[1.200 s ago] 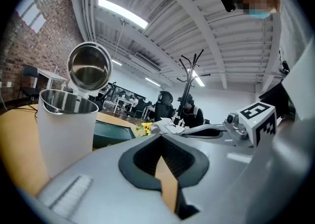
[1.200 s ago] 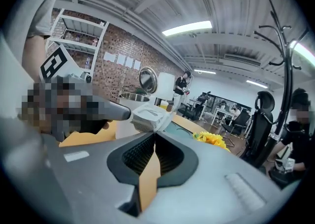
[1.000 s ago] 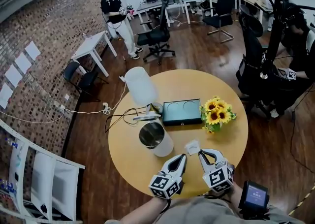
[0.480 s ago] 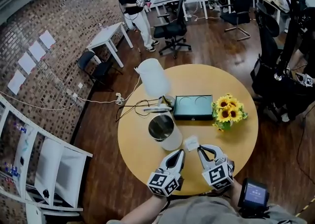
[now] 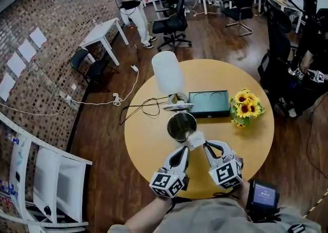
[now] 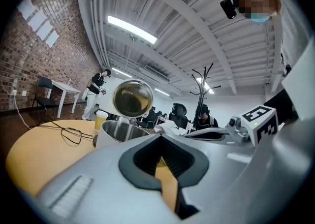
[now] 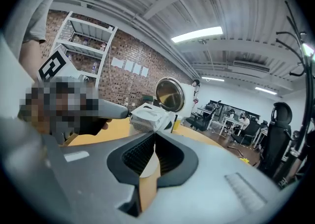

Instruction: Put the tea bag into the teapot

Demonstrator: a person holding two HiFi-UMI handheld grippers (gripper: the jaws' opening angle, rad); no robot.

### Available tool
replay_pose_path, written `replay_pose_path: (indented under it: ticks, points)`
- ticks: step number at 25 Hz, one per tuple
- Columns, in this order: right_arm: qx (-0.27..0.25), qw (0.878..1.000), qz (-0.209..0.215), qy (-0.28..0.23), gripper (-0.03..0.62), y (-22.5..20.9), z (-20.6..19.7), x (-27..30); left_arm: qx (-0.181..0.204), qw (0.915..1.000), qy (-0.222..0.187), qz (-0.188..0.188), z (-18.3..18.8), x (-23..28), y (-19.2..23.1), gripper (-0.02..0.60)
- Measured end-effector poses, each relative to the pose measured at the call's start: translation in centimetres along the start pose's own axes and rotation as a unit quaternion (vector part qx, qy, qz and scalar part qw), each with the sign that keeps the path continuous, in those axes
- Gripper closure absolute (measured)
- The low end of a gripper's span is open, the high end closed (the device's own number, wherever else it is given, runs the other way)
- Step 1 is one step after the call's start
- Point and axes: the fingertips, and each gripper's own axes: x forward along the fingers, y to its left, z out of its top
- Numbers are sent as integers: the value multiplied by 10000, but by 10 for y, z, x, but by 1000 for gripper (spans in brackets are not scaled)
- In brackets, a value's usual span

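Left gripper [image 5: 187, 148] and right gripper [image 5: 205, 146] both pinched the tea bag [image 5: 195, 139] (an edge each), teapot [image 5: 181, 126] just ahead.

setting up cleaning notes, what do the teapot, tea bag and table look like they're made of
Teapot: the shiny, mirror-like inside looks like stainless steel. The outer wall is pale, either plastic or coated metal.
Tea bag: white, matte and creased, probably a paper sachet.
Table: smooth tan top, likely wood or laminate. No grain shows.
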Motion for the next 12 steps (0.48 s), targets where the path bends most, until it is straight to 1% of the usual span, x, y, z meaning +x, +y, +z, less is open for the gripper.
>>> replay_pose_path:
  ticks: [6, 12]
  points:
    - [24, 9988, -469, 157, 576, 23, 31, 35, -82, 9988, -6, -475, 23, -12, 50, 581]
    - [86, 9955, -894, 310, 576, 47, 48, 57, -140, 9954, 53, -945, 39, -30, 77, 581]
